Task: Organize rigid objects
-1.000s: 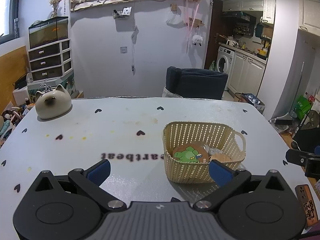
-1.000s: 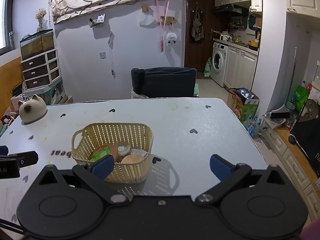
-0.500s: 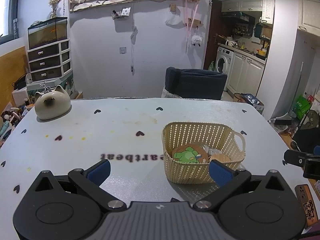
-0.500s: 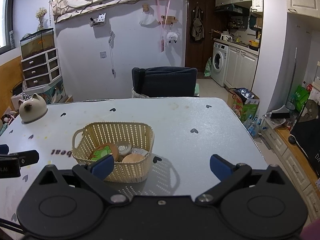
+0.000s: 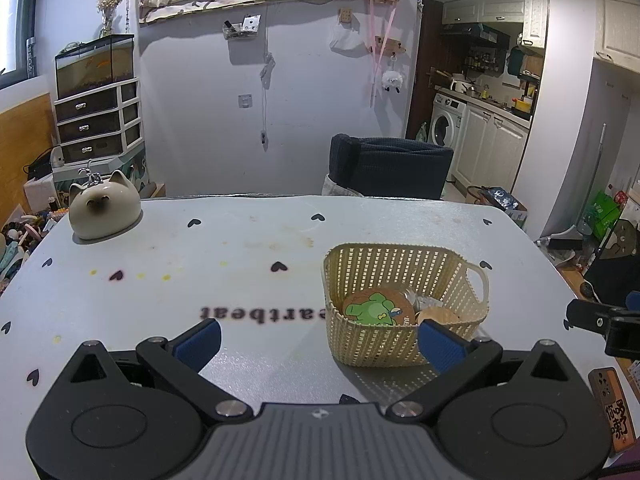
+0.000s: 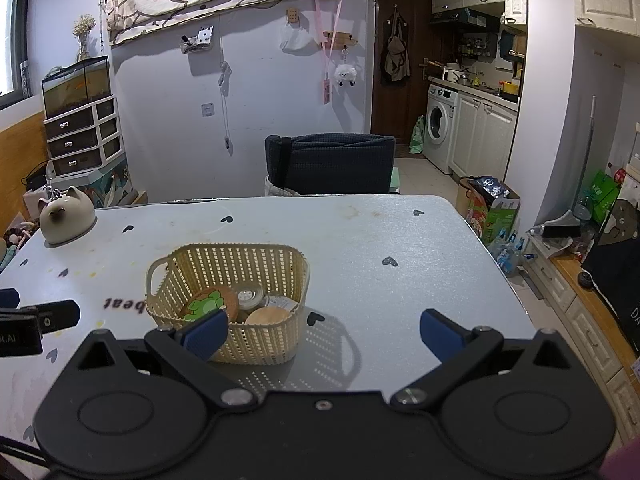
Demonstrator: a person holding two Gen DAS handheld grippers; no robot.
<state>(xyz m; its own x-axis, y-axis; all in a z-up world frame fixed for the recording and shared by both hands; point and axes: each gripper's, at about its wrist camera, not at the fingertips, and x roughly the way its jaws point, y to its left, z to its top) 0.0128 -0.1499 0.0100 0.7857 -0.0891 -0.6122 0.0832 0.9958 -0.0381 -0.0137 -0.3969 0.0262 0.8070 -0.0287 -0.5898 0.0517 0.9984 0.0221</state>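
Left gripper (image 5: 318,340): blue-padded fingers (image 5: 197,343) spread wide, released, nothing between them, held above the near edge of the white heart-patterned desk (image 5: 240,264). Right gripper (image 6: 324,334): fingers (image 6: 440,334) likewise spread apart and empty.

The cream perforated plastic basket (image 6: 236,280) stands upright on the desk, toward the near side, between the two grippers. Inside it lie a round coaster with a green frog picture (image 5: 378,307) leaning against the near wall, a plain round wooden coaster (image 6: 267,316), and a small round clear-lidded container (image 6: 249,294); further contents cannot be made out.

A beige ceramic cat-head ornament (image 5: 104,210) sits at the far left corner of the desk, well apart from the basket.
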